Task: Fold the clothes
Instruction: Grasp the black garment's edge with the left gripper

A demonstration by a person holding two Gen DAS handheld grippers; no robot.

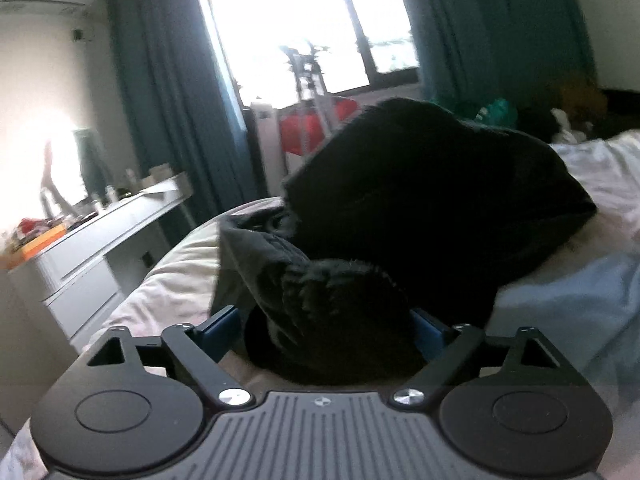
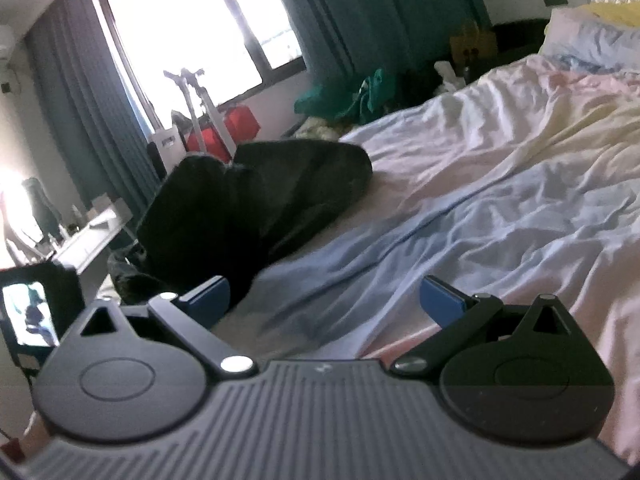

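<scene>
A black fleecy garment (image 1: 420, 200) lies heaped at the bed's left edge, with a grey lining (image 1: 256, 256) showing on one fold. My left gripper (image 1: 326, 324) has its blue pads (image 1: 224, 326) wide apart. A bunched fold of the garment sits between them and fills most of the gap. In the right wrist view the same garment (image 2: 256, 200) lies ahead and to the left. My right gripper (image 2: 326, 300) hovers open over the bedsheet to the right of it, with nothing between its fingers.
The bed (image 2: 500, 184) is covered by a rumpled pink, blue and cream sheet, with a pillow (image 2: 592, 40) at the far right. A white dresser (image 1: 100, 248) with clutter stands left of the bed. Beyond are a bright window (image 1: 296, 20), teal curtains and a red bag (image 2: 240, 124).
</scene>
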